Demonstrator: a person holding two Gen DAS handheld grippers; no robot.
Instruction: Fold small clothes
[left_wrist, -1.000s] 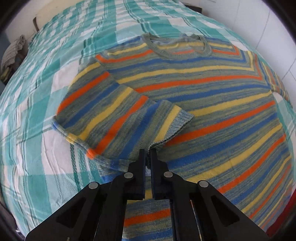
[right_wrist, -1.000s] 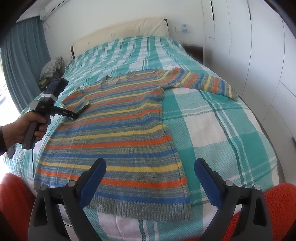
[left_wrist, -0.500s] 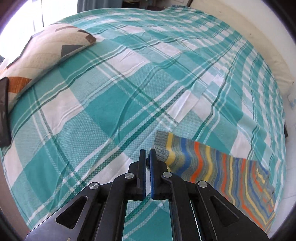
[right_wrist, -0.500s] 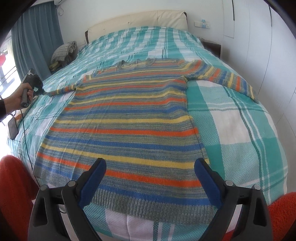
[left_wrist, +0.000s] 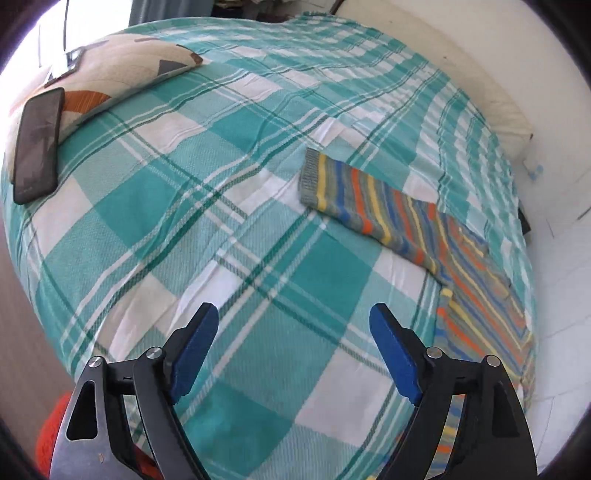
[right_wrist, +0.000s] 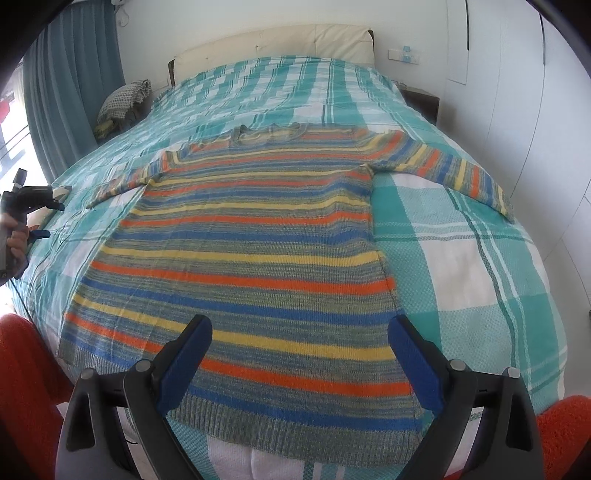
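Striped sweater (right_wrist: 251, 258) flat on bed (right_wrist: 461, 258), front up, hem at 6 o'clock, collar 12; both sleeves spread outward, likely laid out for folding. Left sleeve (left_wrist: 354, 206) lies clear of left hand-held gripper (left_wrist: 291, 350), jaws apart, empty. Right hand-held gripper (right_wrist: 299, 358) wide, empty, over hem. Phone (left_wrist: 37, 144) on pillow (left_wrist: 122, 70), 10 o'clock. No readable writing.
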